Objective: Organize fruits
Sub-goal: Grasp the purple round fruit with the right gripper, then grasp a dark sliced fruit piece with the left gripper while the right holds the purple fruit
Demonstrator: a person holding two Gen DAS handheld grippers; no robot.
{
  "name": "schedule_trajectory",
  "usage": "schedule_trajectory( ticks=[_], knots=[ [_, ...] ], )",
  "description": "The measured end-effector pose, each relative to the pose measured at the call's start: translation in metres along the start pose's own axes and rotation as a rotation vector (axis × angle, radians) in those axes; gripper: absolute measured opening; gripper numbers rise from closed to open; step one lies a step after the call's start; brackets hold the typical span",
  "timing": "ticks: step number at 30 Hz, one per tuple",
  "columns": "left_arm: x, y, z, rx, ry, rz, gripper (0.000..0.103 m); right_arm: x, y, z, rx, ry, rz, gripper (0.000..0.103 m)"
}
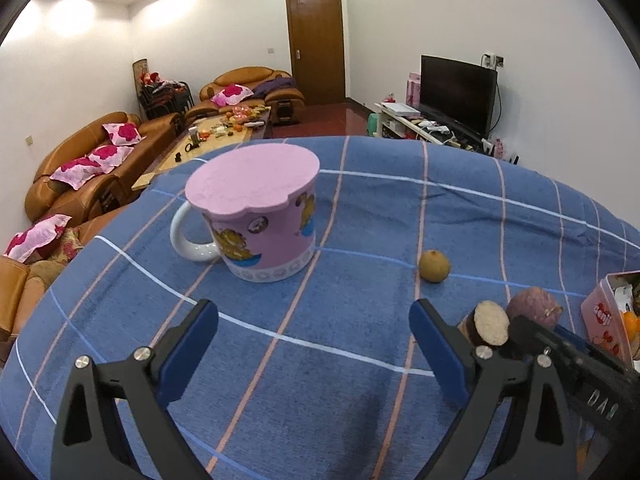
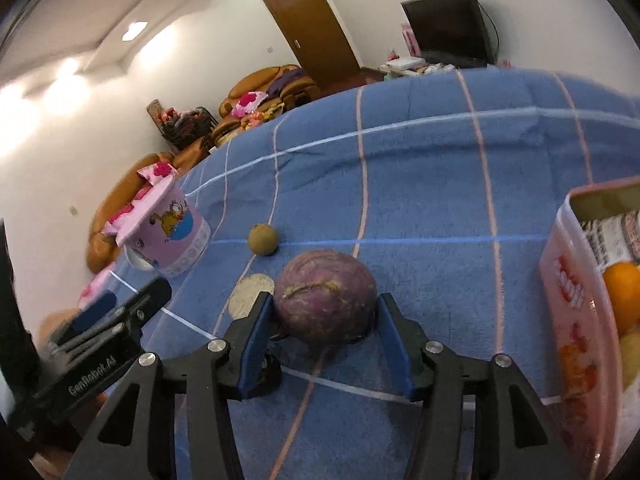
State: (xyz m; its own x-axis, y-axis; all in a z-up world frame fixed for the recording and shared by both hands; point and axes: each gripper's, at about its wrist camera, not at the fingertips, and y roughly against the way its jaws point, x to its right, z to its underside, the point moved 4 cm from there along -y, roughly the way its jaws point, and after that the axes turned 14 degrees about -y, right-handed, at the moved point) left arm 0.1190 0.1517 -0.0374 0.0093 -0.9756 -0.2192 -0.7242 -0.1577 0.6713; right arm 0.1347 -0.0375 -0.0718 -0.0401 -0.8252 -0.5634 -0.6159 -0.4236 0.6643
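Note:
A round purple fruit lies on the blue checked cloth, between the blue pads of my right gripper. The jaws stand around it; the left pad touches it, the right pad shows a thin gap. A cut pale-faced piece lies just left of it, and a small brown round fruit beyond. My left gripper is open and empty above the cloth, near a lidded pink mug. The left wrist view also shows the brown fruit, cut piece and purple fruit.
A pink tin box holding an orange and other items stands at the right, also seen in the left wrist view. Beyond the table edge are brown sofas, a coffee table, a TV and a door.

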Motion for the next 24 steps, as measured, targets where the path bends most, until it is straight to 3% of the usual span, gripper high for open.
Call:
schedule_trajectory(
  ticks=[7,12,14,20,24],
  knots=[
    [0.005,0.001,-0.001,0.014,-0.009,0.071,0.098,-0.003,0.014,0.003,0.047,0.018,0.006,0.054],
    [0.034,0.011,-0.002,0.048,-0.09,0.29,0.09,-0.005,0.052,0.003,0.218,0.081,0.055,0.054],
    [0.048,0.012,0.0,0.042,-0.146,0.335,0.088,-0.004,0.064,0.005,0.256,0.097,0.075,0.054],
    [0.08,0.004,0.005,-0.01,-0.222,0.398,0.082,0.008,0.09,0.018,0.262,0.134,0.091,0.054],
    [0.094,-0.009,0.01,-0.065,-0.259,0.378,0.067,0.014,0.098,0.024,0.244,0.157,0.09,0.054]
  ],
)
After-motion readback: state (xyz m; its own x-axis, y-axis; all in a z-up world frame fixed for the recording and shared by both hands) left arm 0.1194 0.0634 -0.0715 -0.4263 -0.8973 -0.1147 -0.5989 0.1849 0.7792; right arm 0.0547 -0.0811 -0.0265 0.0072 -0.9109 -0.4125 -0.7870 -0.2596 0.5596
